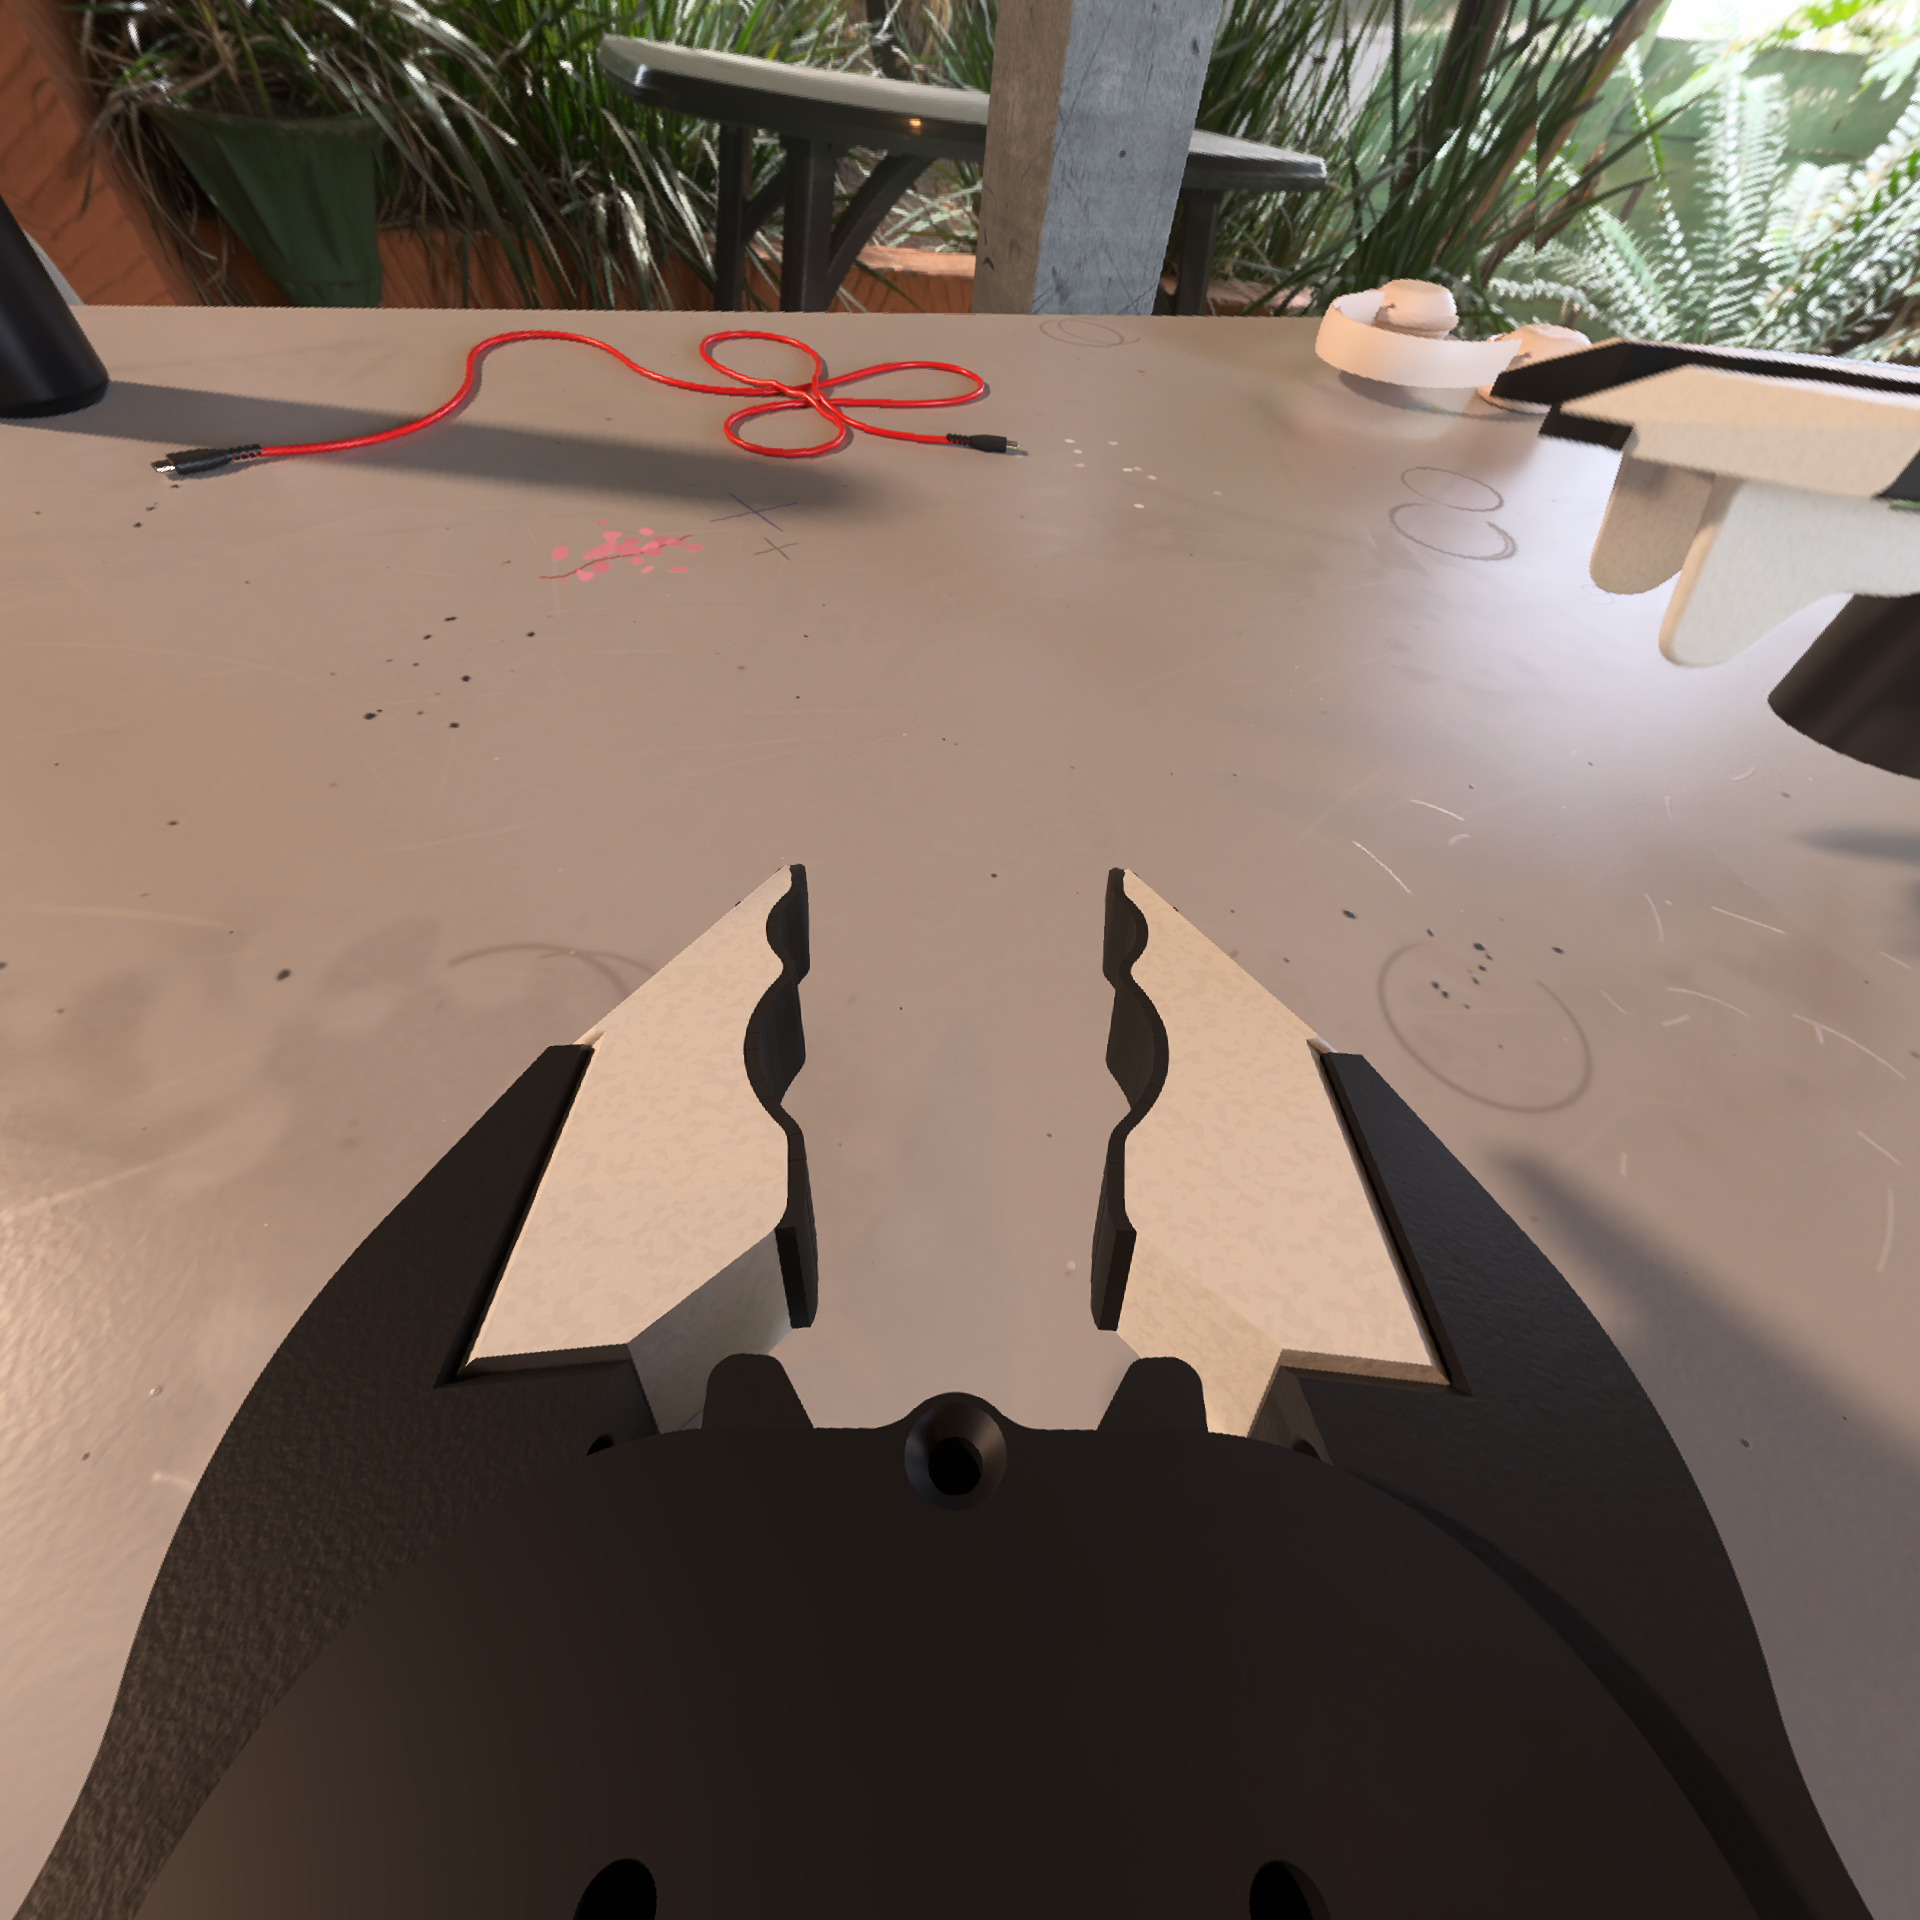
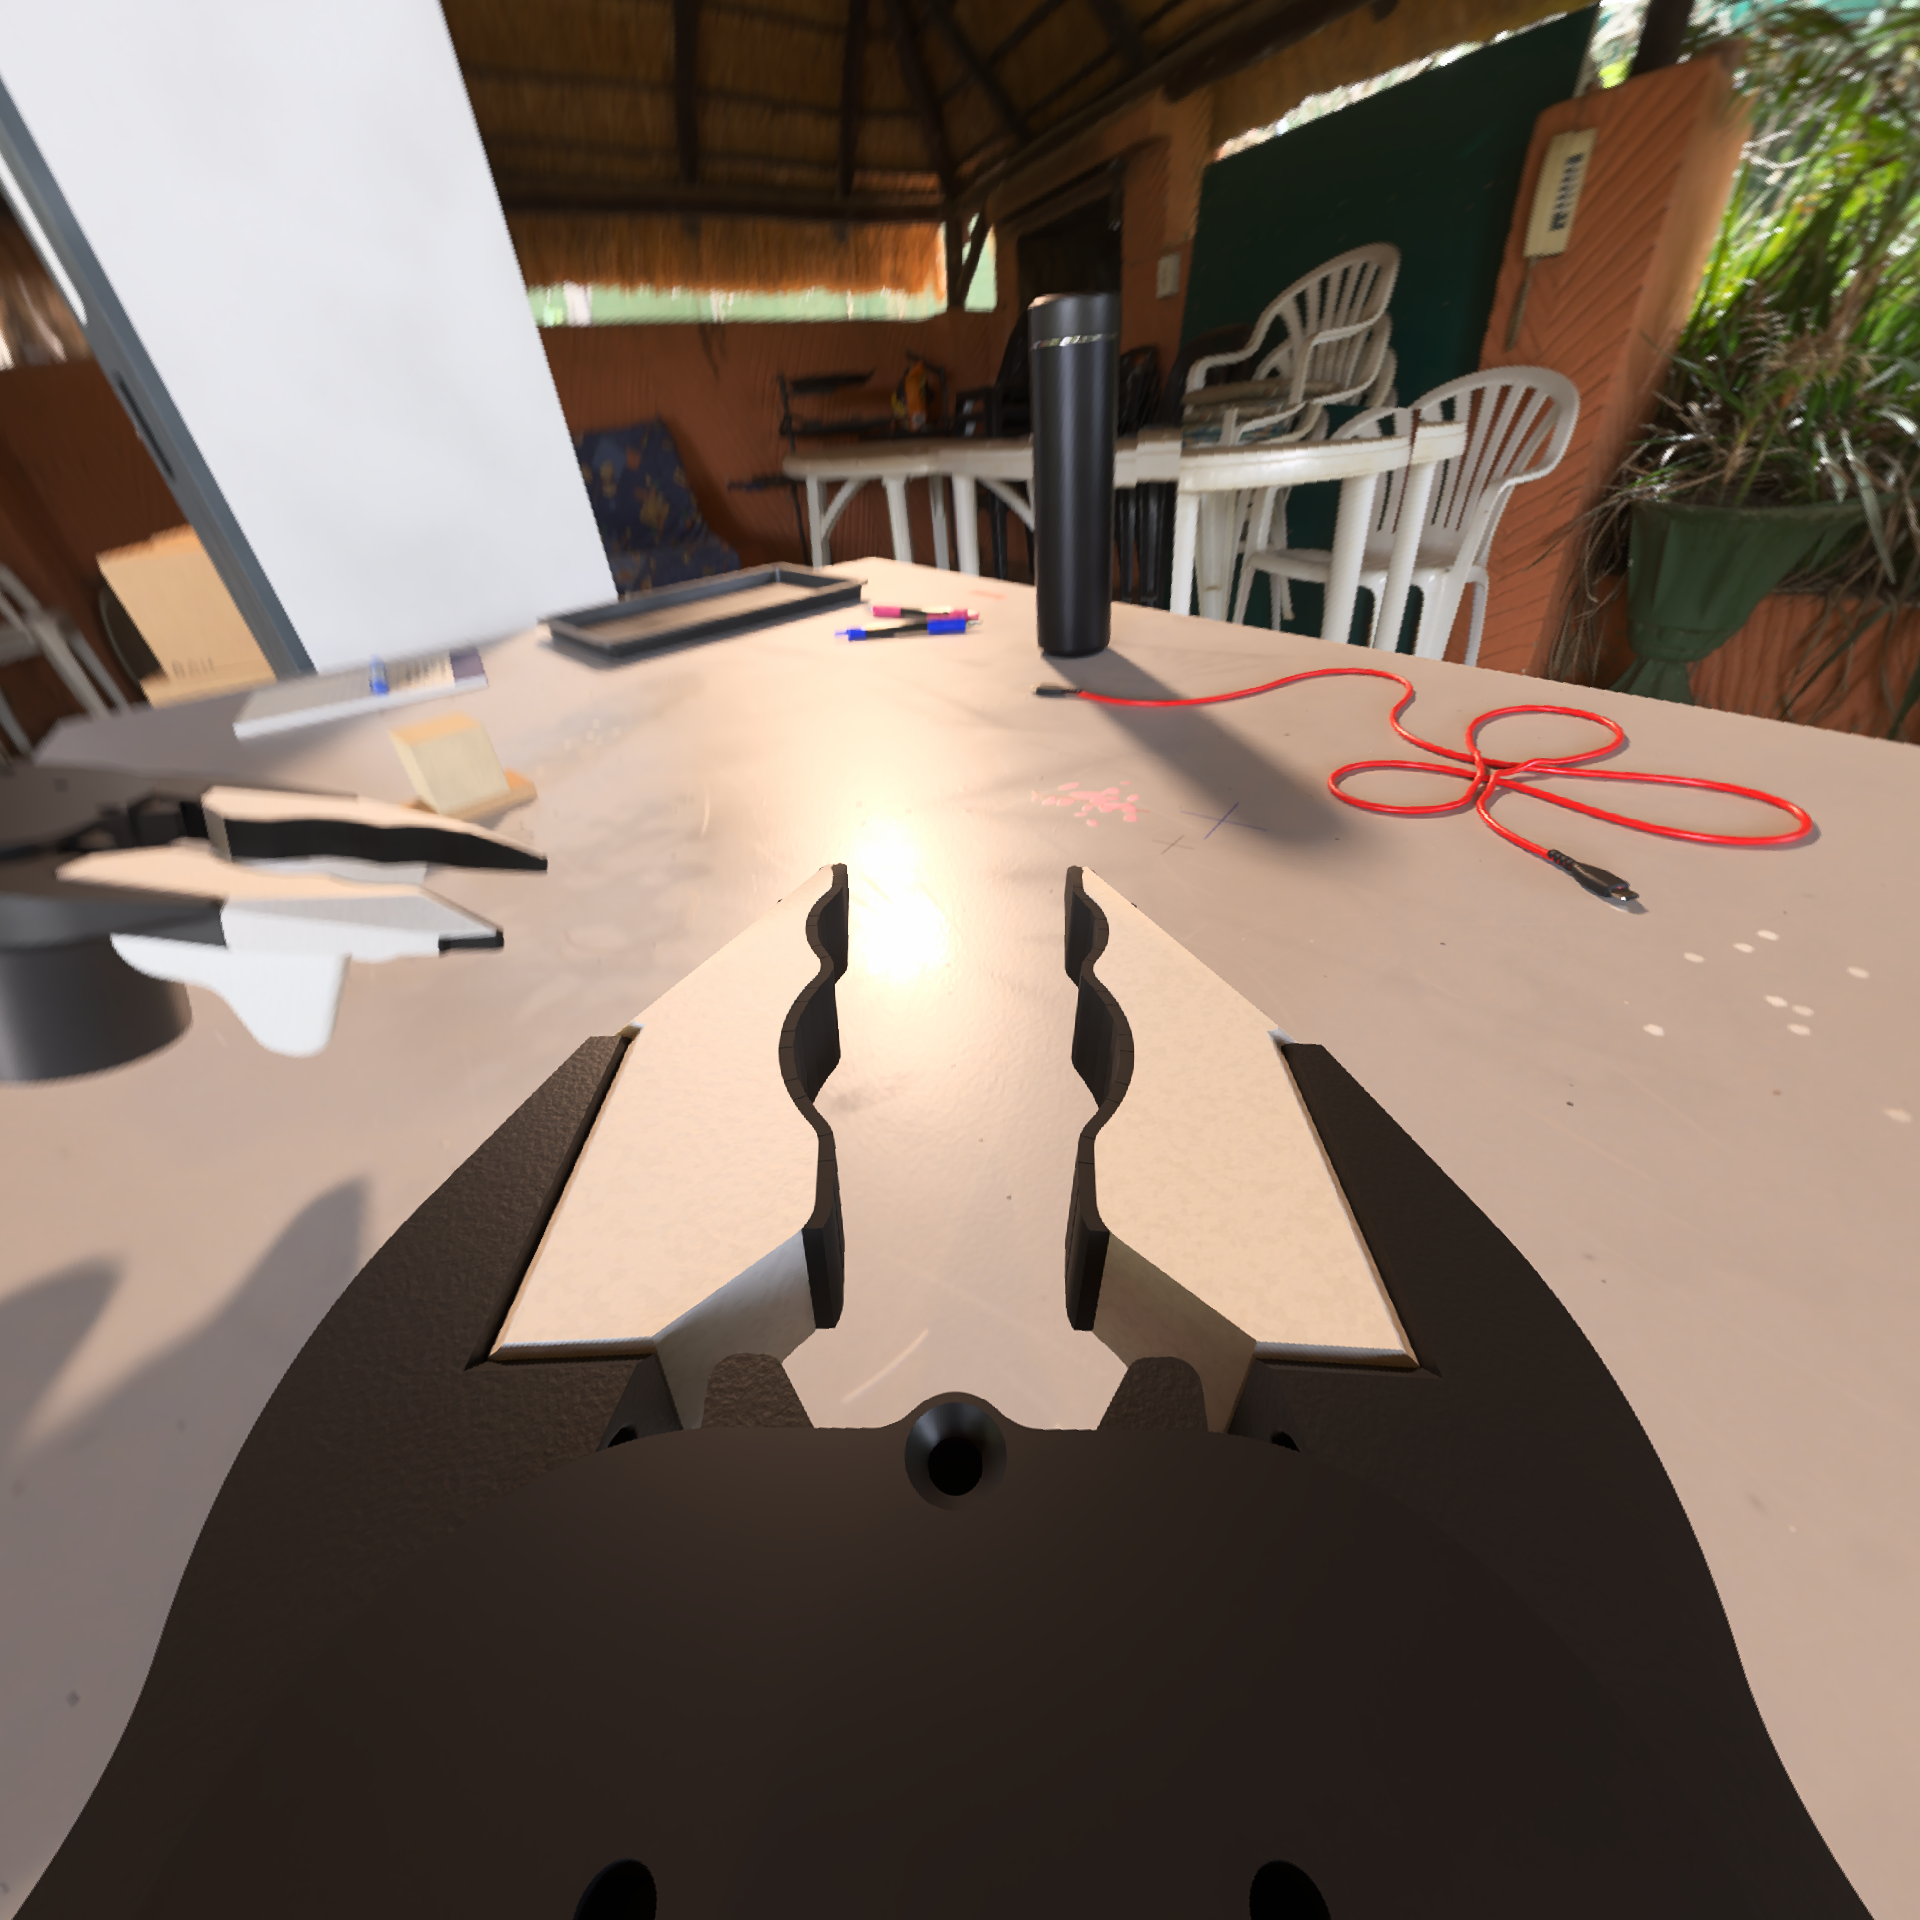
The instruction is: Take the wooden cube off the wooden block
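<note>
A pale wooden cube (image 2: 447, 762) sits on a thin flat wooden block (image 2: 501, 800) on the table, far left in the right wrist view. Neither shows in the left wrist view. My right gripper (image 2: 958, 878) is open and empty over bare table, well to the right of the cube. It also shows at the right edge of the left wrist view (image 1: 1532, 405). My left gripper (image 1: 956, 883) is open and empty above the table. In the right wrist view it (image 2: 520, 902) hovers just in front of the cube and block, apart from them.
A red cable (image 2: 1507, 769) lies looped on the table (image 2: 1455, 1143), also in the left wrist view (image 1: 779, 405). A tall black bottle (image 2: 1073, 478), pens (image 2: 914, 621), a dark tray (image 2: 707, 608), a notebook (image 2: 353, 691) and a white board (image 2: 291, 312) stand behind. White headphones (image 1: 1392, 348) lie far right.
</note>
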Robot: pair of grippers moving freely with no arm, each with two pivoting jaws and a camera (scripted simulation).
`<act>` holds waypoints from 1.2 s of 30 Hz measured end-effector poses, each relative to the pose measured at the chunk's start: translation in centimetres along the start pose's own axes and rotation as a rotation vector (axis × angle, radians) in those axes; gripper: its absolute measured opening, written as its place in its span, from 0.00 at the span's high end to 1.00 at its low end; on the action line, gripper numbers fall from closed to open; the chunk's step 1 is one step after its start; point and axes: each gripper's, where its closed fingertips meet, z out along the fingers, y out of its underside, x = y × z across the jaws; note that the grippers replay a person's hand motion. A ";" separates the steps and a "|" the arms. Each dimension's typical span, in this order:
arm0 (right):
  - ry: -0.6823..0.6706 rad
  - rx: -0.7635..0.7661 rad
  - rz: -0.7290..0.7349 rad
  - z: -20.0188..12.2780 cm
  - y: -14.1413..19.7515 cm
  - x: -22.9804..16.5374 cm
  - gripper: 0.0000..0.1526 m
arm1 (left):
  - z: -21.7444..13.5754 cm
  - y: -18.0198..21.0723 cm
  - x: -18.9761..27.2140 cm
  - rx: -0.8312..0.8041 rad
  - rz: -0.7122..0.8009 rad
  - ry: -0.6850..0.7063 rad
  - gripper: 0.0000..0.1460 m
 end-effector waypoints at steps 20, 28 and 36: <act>-0.144 -0.114 -0.135 5.2 1.8 -4.6 0.69 | -18.7 -20.9 -19.1 0.473 0.268 -0.843 0.82; -0.175 -0.198 -0.258 7.1 3.6 -6.7 0.69 | -15.4 -3.6 -29.3 -0.290 0.075 -0.859 0.60; -0.165 -0.242 -0.327 6.3 4.6 -7.0 0.70 | -12.8 3.3 -29.4 -0.416 -0.243 -0.628 0.65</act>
